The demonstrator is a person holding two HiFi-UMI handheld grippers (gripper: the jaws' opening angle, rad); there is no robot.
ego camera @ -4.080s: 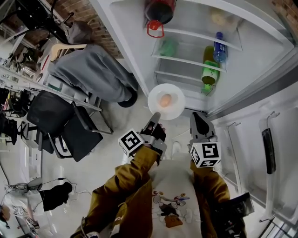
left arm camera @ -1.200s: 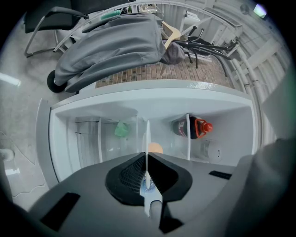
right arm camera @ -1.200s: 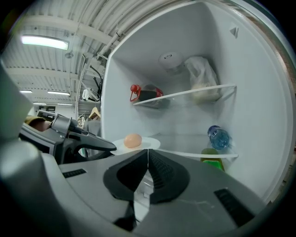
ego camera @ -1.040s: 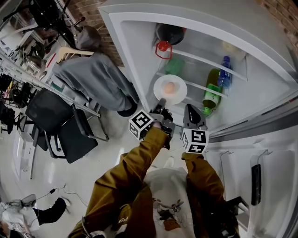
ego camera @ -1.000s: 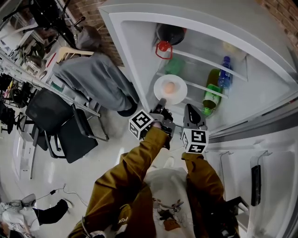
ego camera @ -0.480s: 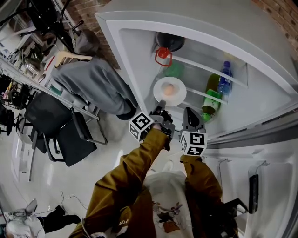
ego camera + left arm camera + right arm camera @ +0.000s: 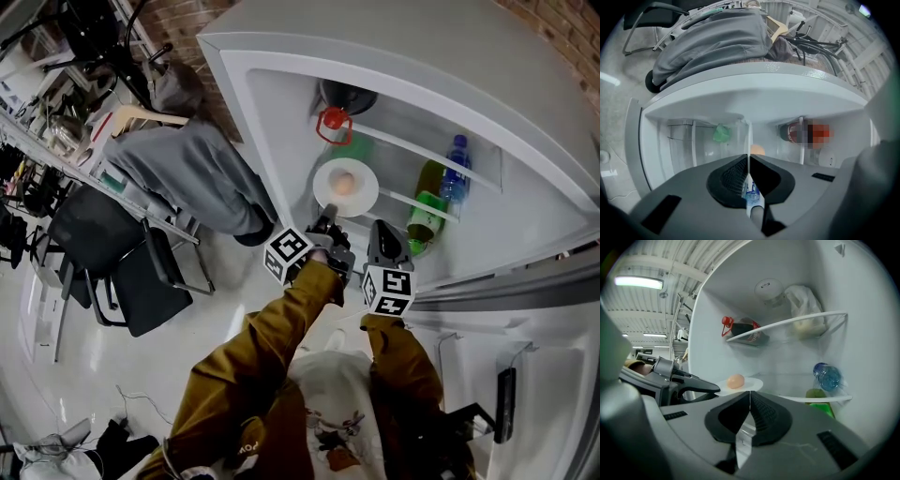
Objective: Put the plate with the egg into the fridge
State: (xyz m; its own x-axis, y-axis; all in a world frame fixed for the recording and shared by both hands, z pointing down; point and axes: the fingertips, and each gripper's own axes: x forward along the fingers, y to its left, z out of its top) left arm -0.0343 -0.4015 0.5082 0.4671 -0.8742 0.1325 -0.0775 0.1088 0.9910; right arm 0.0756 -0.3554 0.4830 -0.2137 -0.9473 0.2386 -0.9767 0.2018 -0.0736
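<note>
A white plate (image 7: 358,198) with a brown egg (image 7: 344,184) on it is held level inside the open fridge (image 7: 281,103), between its shelves. My left gripper (image 7: 326,216) is shut on the plate's near rim. In the left gripper view the plate (image 7: 749,138) shows edge-on between the jaws, with the egg (image 7: 757,150) behind it. My right gripper (image 7: 382,236) hangs shut and holds nothing, just right of the left one. From the right gripper view, the plate (image 7: 751,384) and egg (image 7: 736,380) lie ahead and to the left, with the left gripper (image 7: 715,389) on the rim.
A cola bottle (image 7: 342,97) lies on the upper shelf. Green (image 7: 427,208) and blue (image 7: 457,157) bottles sit to the right. A white bag (image 7: 802,310) lies up high, and a green item (image 7: 722,132) at the back. A seated person in grey (image 7: 187,169) and black chairs (image 7: 122,253) are to the left.
Over the last four seconds the plate has been carried up from in front of the lower fridge to between the shelves. In the last second it has barely moved.
</note>
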